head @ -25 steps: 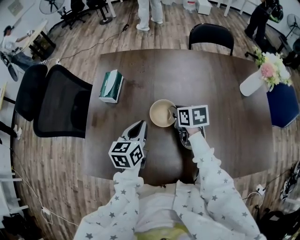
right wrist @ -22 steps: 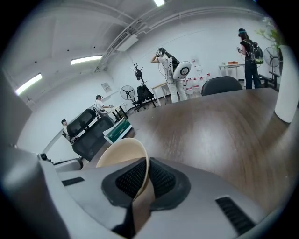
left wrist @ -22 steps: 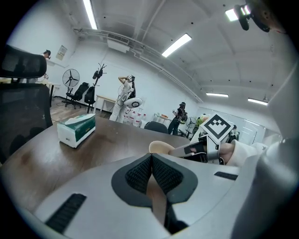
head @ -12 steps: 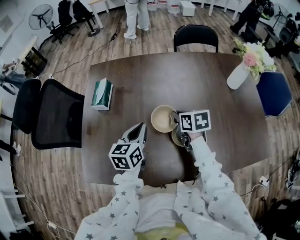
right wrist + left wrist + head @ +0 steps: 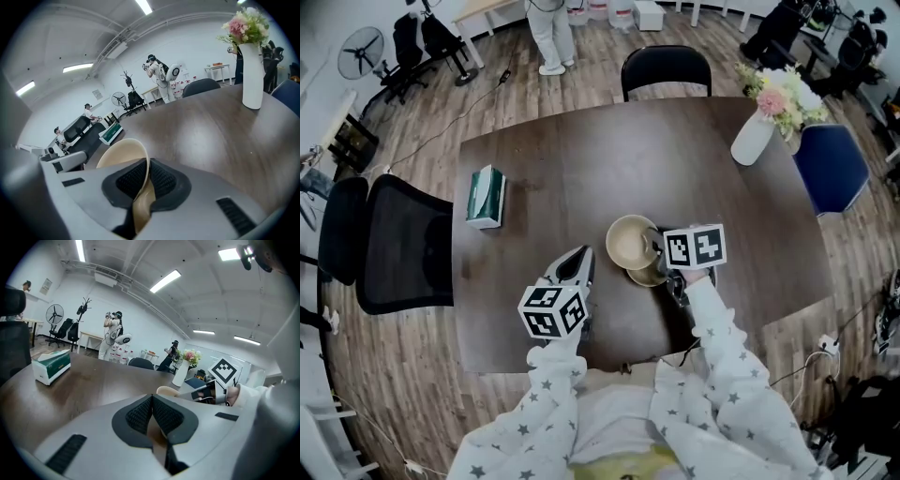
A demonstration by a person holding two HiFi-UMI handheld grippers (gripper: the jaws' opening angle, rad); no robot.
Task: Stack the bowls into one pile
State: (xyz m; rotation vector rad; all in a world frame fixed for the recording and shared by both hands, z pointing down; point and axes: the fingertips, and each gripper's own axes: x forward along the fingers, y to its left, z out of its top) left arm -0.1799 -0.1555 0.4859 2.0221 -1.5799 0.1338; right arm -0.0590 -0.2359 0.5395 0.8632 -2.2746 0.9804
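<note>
Over the table's near middle: the beige bowl [image 5: 631, 242] is held by its rim in the right gripper [image 5: 658, 249]. It overlaps a darker bowl [image 5: 651, 276] that shows under its near-right edge. I cannot tell whether the two touch.
Table [image 5: 562, 159]: dark wood, and both bowls sit well inside its front edge.
Why the rim grip: the thin wall fits narrow jaws. A hold at one edge also leaves the underside free to settle into the other bowl, which I judge to be the step in hand.
Right gripper: its jaws are nearly together, with the pads clamped on either side of the bowl's wall.
Right arm pose: the starred sleeve [image 5: 717, 347] reaches forward from the body. The gripper slants down and points left at the bowl, marker cube on top.
Left gripper [image 5: 577, 259]: its pads meet with nothing between them. It hangs to the left of both bowls, apart from them, probably kept clear because one hand is enough.
Left arm pose: bent close to the body, with the gripper pointing forward and slightly down.
Elsewhere: a green tissue box [image 5: 486, 195] and a vase of flowers [image 5: 757, 134] are well apart from the bowls.
</note>
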